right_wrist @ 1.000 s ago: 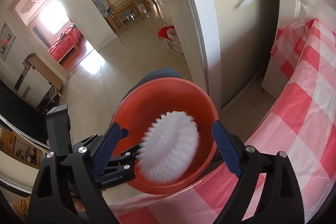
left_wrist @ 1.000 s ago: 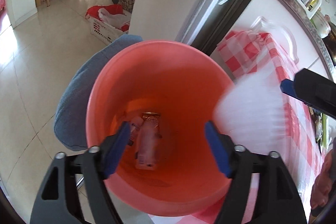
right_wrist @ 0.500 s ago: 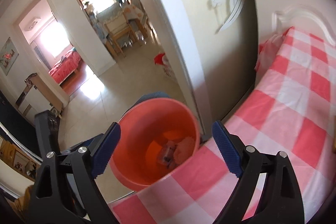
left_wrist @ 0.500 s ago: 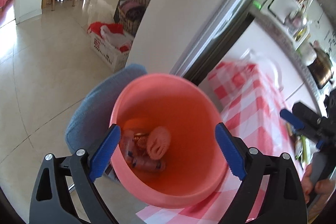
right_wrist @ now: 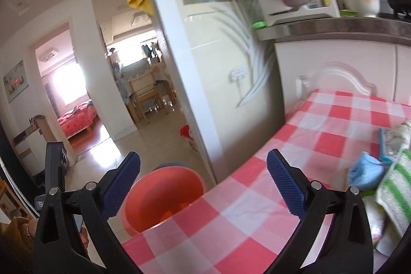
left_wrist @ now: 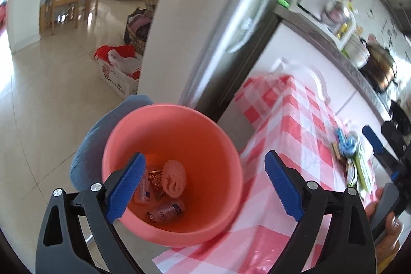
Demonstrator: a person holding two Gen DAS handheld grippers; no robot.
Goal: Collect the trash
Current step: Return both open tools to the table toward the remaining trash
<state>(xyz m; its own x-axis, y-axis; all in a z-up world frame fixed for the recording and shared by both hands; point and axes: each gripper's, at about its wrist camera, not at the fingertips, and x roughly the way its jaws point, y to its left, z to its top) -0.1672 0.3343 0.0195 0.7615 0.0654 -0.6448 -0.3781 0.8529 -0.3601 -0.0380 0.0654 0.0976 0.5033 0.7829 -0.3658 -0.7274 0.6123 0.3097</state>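
Note:
A salmon-pink bucket (left_wrist: 218, 140) stands on the floor against the edge of the red-and-white checked table (left_wrist: 303, 120). Inside it lie a white ribbed ball (left_wrist: 174, 177), a small pink bottle (left_wrist: 167, 211), another pink bottle and a shiny wrapper. My left gripper (left_wrist: 205, 186) hovers above the bucket, its jaws opening with nothing between them. My right gripper (right_wrist: 203, 186) is over the table's corner, jaws opening and empty; the bucket (right_wrist: 164, 197) shows low at its left. Loose items (right_wrist: 367, 171), a blue wad and a green-striped cloth, lie at the table's right.
A blue-cushioned stool (left_wrist: 87, 145) sits behind the bucket. A white pillar (right_wrist: 185, 94) and cabinet (right_wrist: 334, 68) border the table's far side. A laundry basket (left_wrist: 118, 73) stands on the tiled floor beyond. A hand (left_wrist: 385, 222) holds the right gripper's handle.
The white ribbed ball, held by the right gripper over the bucket, has dropped in. Both grippers opened wider and rose; the right one swung right toward the table.

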